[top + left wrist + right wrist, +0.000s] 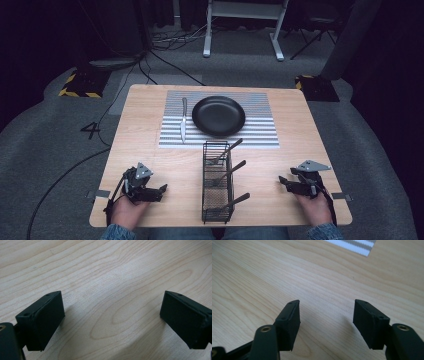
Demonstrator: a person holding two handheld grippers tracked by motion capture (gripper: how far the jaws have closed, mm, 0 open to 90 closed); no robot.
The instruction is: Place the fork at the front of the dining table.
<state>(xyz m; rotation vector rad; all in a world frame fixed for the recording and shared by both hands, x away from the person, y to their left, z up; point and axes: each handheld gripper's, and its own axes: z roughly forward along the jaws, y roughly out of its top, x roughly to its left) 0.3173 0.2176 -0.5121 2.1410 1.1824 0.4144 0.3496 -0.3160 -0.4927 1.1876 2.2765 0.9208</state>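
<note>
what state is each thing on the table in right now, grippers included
round black plate: empty, on the striped grey-and-white placemat
silver table knife: flat on the placemat, left of the plate
black wire mesh caddy: upright, holding three utensils
left gripper: open, empty
right gripper: open, empty
</note>
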